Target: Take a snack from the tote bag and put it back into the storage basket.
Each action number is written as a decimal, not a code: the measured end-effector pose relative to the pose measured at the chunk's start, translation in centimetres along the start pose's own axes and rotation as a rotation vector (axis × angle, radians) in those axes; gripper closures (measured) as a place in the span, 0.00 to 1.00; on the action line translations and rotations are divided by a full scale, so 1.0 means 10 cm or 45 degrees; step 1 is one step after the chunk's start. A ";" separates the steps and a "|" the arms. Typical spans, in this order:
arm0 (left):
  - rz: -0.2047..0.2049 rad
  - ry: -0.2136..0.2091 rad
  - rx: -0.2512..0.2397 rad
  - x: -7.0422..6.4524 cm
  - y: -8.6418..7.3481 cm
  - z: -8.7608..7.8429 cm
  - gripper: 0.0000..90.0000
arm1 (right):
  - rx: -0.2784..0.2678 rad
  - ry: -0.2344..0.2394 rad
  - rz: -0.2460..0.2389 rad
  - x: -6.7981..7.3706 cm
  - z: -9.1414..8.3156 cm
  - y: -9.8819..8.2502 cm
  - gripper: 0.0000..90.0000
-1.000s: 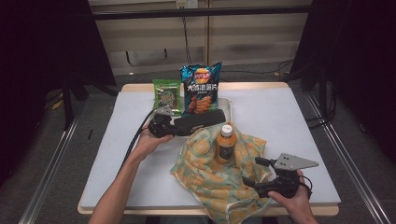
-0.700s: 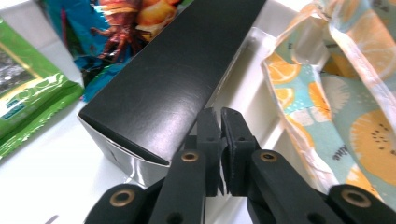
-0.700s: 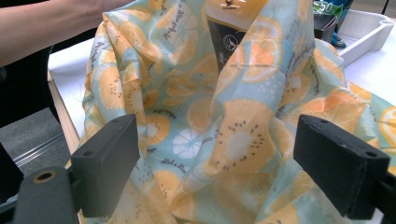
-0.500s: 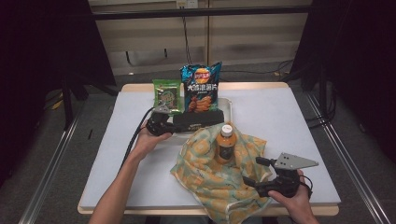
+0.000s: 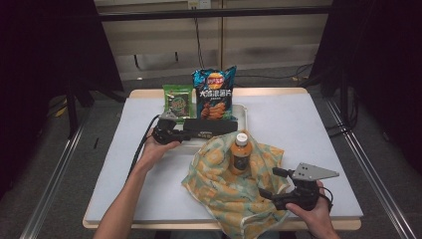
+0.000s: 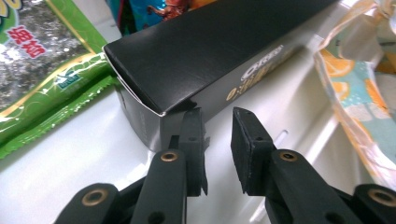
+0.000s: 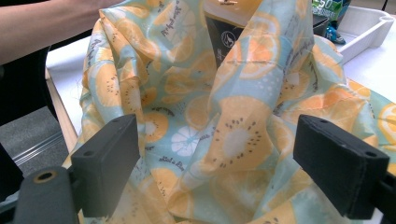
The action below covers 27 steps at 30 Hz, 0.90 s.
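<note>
A: Start with the big stuff. What's on the white table (image 5: 308, 134)?

B: Largest thing is the fruit-print cloth bag (image 5: 226, 191), slumped at the near edge, patterned with orange slices on pale blue. A bottle (image 5: 240, 153) with a white cap stands upright inside it, poking out of the top. Behind that, a shallow white tray (image 5: 242, 112) sits toward the far side of the table.

A: And in the tray?

B: A blue chip bag (image 5: 214, 93) standing up at the back, a green seaweed packet (image 5: 177, 100) just beside it, and a long black box (image 5: 211, 127) lying flat across the tray's near side.

A: The person's got a tool in each hand?

B: Yes. The left gripper (image 6: 217, 135) is right at the end of the black box. Its jaws have just been opening; there's a narrow gap between them now, and from the left gripper view one pad sits against the box's corner flap while nothing is clamped between the two (the box looks let go, resting in the tray).

A: The other one?

B: The right gripper (image 7: 215, 163) is down by the near right corner, jaws spread wide on either side of a fold of the cloth bag, pads clear of the fabric, gripping nothing
</note>
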State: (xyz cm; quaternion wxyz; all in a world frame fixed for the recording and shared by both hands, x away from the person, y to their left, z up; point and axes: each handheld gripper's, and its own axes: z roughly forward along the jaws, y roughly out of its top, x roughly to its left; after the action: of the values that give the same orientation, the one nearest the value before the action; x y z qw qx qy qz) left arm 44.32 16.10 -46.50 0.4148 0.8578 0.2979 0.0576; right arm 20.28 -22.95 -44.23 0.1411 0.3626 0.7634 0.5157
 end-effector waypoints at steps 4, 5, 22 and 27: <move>0.008 -0.010 0.009 -0.03 0.00 0.02 0.80 | -0.003 -0.003 -0.001 0.00 0.00 0.00 0.16; 0.008 -0.010 0.009 -0.03 0.00 0.02 0.80 | -0.003 -0.003 -0.001 0.00 0.00 0.00 0.16; 0.051 -0.113 -0.193 -0.46 0.05 -0.35 0.77 | -0.037 -0.038 0.000 -0.04 -0.03 0.04 0.33; 0.120 -0.171 -0.241 -0.68 0.08 -0.54 0.83 | -0.057 -0.072 0.005 -0.08 -0.02 0.15 0.41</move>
State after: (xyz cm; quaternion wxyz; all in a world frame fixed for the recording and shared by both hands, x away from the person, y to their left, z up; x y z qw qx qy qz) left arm 37.25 15.52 -41.41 0.5099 0.8298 0.2219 0.0475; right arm 21.32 -23.36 -42.95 0.1696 0.3752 0.7467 0.5224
